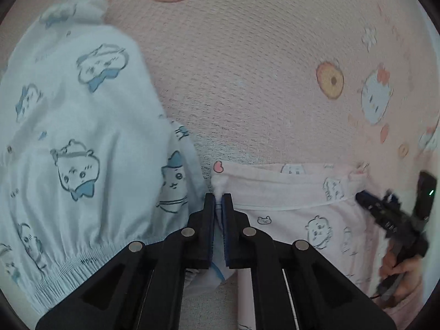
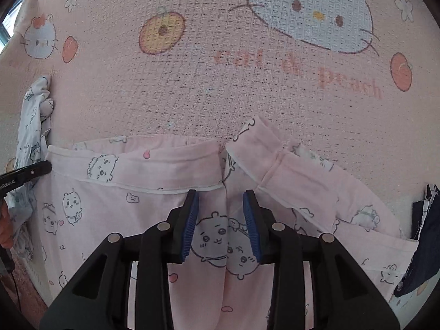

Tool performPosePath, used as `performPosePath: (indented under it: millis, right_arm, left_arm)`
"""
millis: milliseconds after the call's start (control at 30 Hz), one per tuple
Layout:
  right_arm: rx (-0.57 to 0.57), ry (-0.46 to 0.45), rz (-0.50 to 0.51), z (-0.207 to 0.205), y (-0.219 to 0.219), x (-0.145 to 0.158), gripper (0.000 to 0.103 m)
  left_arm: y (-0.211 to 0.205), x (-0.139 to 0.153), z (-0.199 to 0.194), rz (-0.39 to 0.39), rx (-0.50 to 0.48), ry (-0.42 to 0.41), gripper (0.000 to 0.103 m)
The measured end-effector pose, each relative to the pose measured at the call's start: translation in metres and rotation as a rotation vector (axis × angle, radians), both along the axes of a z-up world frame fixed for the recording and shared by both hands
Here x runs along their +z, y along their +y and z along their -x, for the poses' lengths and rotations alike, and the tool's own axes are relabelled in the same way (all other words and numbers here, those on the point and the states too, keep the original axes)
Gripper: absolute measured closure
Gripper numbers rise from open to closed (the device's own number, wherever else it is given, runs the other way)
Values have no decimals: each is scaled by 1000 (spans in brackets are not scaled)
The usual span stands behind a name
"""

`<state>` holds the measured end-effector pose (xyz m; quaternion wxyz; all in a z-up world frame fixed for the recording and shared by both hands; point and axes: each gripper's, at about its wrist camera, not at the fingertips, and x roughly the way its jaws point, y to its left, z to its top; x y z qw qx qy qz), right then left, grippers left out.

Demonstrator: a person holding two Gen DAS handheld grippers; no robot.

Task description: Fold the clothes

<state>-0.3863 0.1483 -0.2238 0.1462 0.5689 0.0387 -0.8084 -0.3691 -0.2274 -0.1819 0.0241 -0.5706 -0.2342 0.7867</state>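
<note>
A pink cat-and-peach blanket (image 2: 209, 82) lies under everything. My left claw (image 1: 219, 196) pinches shut on the corner of the pink pyjama top (image 2: 132, 203); my right claw (image 2: 220, 206) hangs part open over its middle, gripping nothing. Pale blue shorts (image 1: 82, 137) crowd the left side, and dark cloth (image 2: 425, 247) lies at the right.

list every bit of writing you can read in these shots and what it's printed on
"cat & peach" in faded orange letters on the pink blanket, right wrist view.
"nRobot.AI", its start cut off by the frame edge, in white on the left gripper.
Faint orange script at that blanket's top left corner and left edge: too blurred to read.
Tiny dark mark at the blue garment's gathered hem: too small to read.
Pink garment: cartoon figures only.
</note>
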Motion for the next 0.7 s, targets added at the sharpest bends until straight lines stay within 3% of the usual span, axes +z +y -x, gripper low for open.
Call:
performPosePath:
  millis: [33,67,167,233,367,433,500,533,633,700]
  right_arm:
    - [-13,1,10,-1,2,1,69]
    - [-25,2,20,-1,3,2,69]
    - [-30,1,38,-3,4,8,69]
    - [-20,13,39,-5,1,15,69]
    - [-18,39,39,0,-8,26,69]
    - [-17,47,19,4,-11,29,69]
    - [-6,60,-12,8,-13,30,69]
    - [-1,66,-27,10,-14,30,69]
    - [-10,75,-65,16,-9,30,69]
    - [-43,67,-69,19,-2,30,69]
  left_arm:
    - [-11,-2,-2,-40,26,-14,94]
    - [-17,0,-4,3,40,-22,94]
    - [-33,8,-20,187,105,-57,98]
    - [-45,13,-21,399,182,-99,99]
    - [-43,18,-17,484,188,-115,99]
    - [-23,30,-17,325,100,-21,99]
    - [3,37,-12,257,17,42,97]
    - [14,36,-9,266,-8,61,93]
    - [38,13,5,255,-58,30,63]
    - [44,0,10,226,-43,1,63]
